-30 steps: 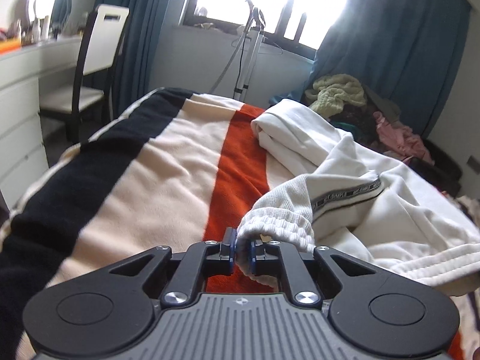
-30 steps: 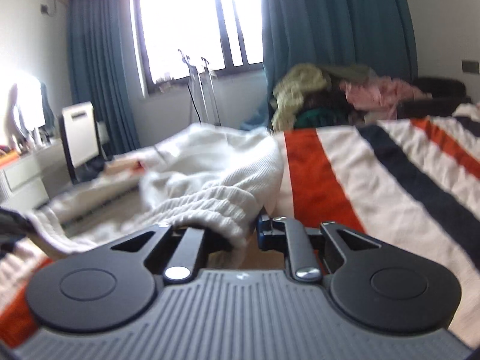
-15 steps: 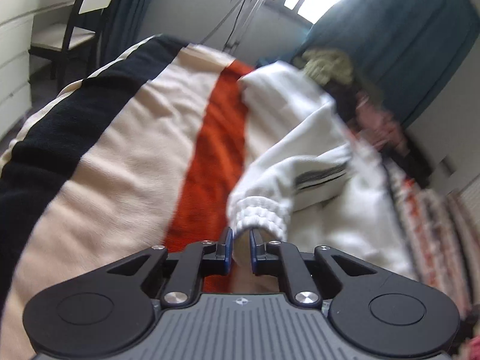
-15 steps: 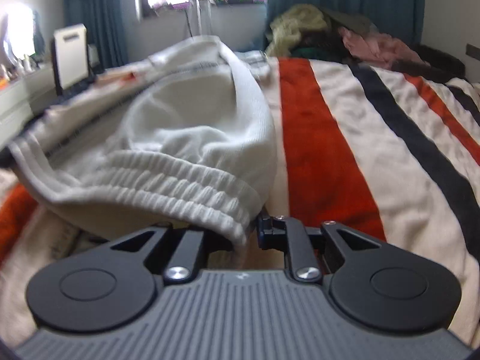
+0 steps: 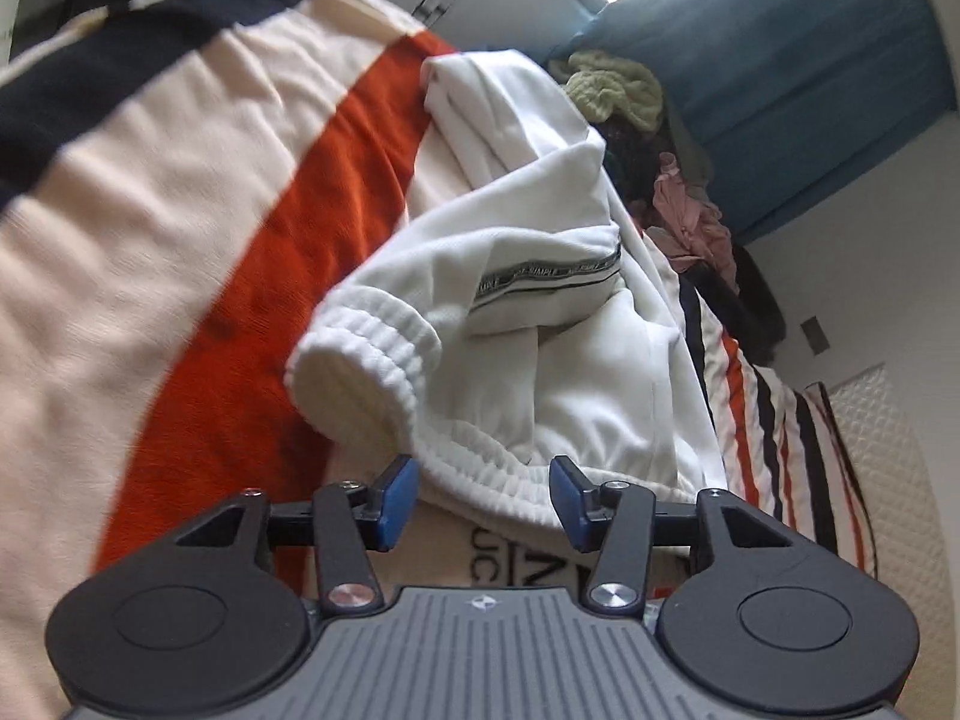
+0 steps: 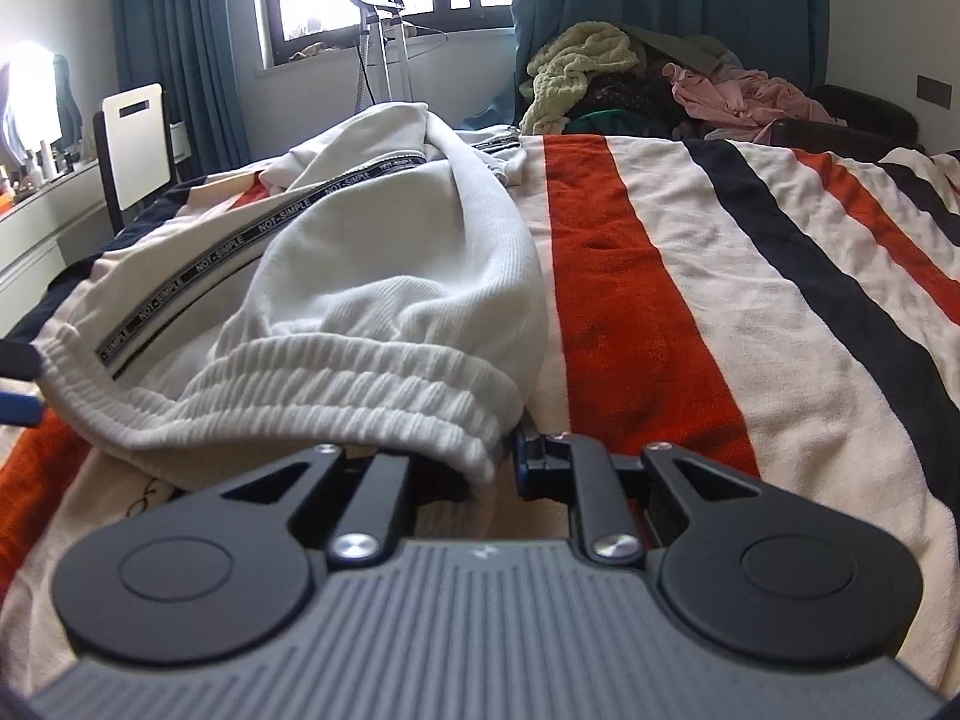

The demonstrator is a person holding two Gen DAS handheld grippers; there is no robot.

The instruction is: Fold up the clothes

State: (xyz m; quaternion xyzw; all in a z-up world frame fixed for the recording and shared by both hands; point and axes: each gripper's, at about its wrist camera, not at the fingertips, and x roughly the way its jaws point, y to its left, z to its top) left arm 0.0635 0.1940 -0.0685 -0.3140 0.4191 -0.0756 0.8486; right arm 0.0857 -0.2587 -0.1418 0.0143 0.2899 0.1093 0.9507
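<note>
Striped bedspread [image 6: 690, 276] under white trousers [image 6: 384, 276]

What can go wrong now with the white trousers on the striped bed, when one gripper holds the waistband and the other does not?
1. The left gripper has just been opening, its pads off the ribbed waistband; that corner may slump and spoil the fold.
2. The right gripper alone pinches the white trousers, so a pull may drag them askew across the striped blanket.
</note>
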